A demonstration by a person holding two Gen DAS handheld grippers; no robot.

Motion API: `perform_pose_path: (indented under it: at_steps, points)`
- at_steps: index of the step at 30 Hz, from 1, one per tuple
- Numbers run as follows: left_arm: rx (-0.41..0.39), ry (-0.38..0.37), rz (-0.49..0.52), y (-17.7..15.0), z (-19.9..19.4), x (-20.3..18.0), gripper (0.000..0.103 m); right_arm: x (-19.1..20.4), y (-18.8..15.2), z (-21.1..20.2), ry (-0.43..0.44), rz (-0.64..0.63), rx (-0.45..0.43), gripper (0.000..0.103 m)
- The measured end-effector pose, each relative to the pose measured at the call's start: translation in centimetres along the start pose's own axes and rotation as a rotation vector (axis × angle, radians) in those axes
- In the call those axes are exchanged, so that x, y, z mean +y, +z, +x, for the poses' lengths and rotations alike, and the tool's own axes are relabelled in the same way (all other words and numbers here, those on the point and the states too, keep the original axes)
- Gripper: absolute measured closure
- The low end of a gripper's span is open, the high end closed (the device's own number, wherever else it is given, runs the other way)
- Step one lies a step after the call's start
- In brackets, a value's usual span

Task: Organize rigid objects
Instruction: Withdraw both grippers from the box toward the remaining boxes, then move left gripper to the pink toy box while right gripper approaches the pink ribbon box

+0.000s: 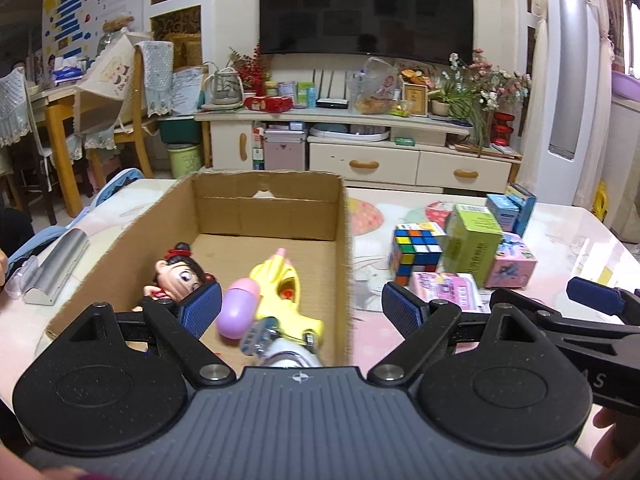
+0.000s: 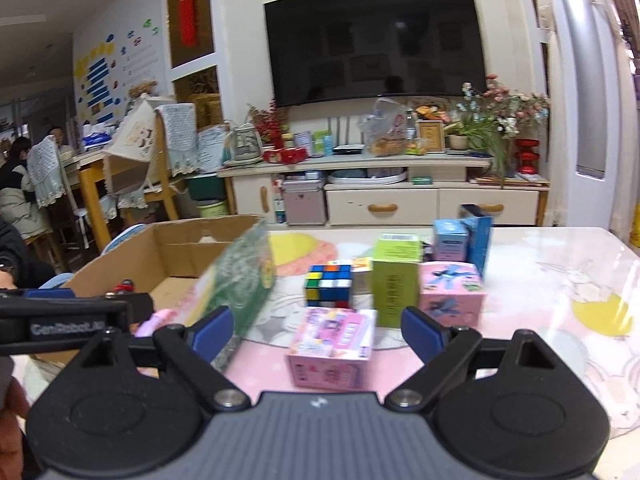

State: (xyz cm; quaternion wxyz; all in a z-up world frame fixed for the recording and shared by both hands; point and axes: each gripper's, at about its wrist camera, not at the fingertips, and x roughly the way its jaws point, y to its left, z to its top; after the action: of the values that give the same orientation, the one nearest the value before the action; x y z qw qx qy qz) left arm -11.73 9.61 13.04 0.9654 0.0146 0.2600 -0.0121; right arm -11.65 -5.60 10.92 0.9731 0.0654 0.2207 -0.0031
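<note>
An open cardboard box stands on the table; it also shows in the right wrist view. Inside lie a doll and a yellow water gun with a purple tank. My left gripper is open above the box's near end, the gun between its fingers, untouched. My right gripper is open above a pink box. A blurred green packet is in mid-air over the cardboard box's right wall. Behind stand a Rubik's cube, a green carton and a pink bow box.
Blue boxes stand at the back of the group. A silver object lies left of the cardboard box. The table has a glossy patterned cover. A TV cabinet and chairs stand beyond the table.
</note>
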Motion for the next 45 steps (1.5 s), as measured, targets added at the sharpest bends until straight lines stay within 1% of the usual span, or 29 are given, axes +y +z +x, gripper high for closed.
perform_pose_path:
  at_steps: [8,13,17,22,27,30,36,39,45]
  points:
    - [0.005,-0.027,0.046,-0.7,-0.1,-1.7,0.000,-3.5,-1.1,-0.4,-0.062,0.025,0.010,0.012]
    - [-0.002,-0.049,0.080,-0.8,0.1,-2.8,0.000,-5.2,-1.5,-0.4,-0.101,0.014,0.011,0.012]
    - [-0.009,-0.072,0.110,-0.9,0.4,-4.2,0.000,-6.7,-1.9,0.1,-0.128,0.015,0.029,0.012]
    - [-0.006,-0.112,0.147,-1.5,1.4,-6.1,0.000,-9.0,-2.1,1.0,-0.154,0.043,0.059,0.012]
    - [0.013,-0.126,0.168,-2.3,3.7,-7.8,0.000,-10.8,-2.1,3.0,-0.171,0.061,0.094,0.011]
    - [0.023,-0.127,0.178,-2.6,5.4,-8.5,0.000,-11.5,-2.0,4.4,-0.164,0.071,0.110,0.011]
    - [0.041,-0.102,0.173,-2.6,8.6,-9.6,0.000,-12.9,-1.5,7.3,-0.139,0.085,0.128,0.010]
    - [0.055,-0.102,0.165,-3.1,9.8,-10.0,0.000,-13.4,-1.2,8.6,-0.110,0.115,0.145,0.010]
    - [0.083,-0.093,0.154,-3.5,11.6,-10.4,0.000,-13.1,-0.7,10.5,-0.093,0.072,0.148,0.010]
